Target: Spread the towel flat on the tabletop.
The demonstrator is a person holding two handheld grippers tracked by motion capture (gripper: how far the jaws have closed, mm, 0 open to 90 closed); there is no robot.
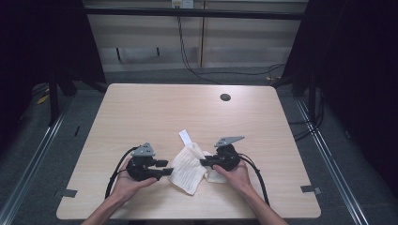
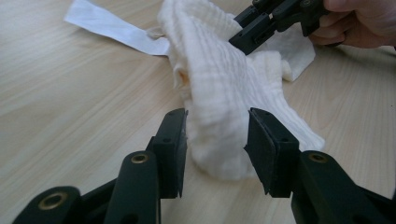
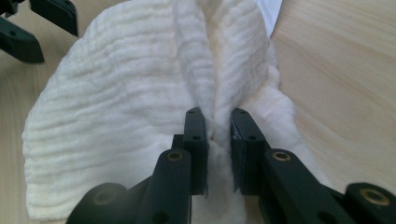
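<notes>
Forearms enter bottom edge, hands resting on pale wood table; dark cable hole far side, grey floor, cables behind. Left gripper jaws apart astride cloth corner. Right gripper pinches cloth fold, table centre-front.

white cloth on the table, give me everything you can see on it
The white cloth is cream, ribbed and soft-looking, crumpled in a loose heap near the table's front edge. A flat white tag sticks out from it. The right gripper pinches a raised fold; the left gripper stands open around one end.
</notes>
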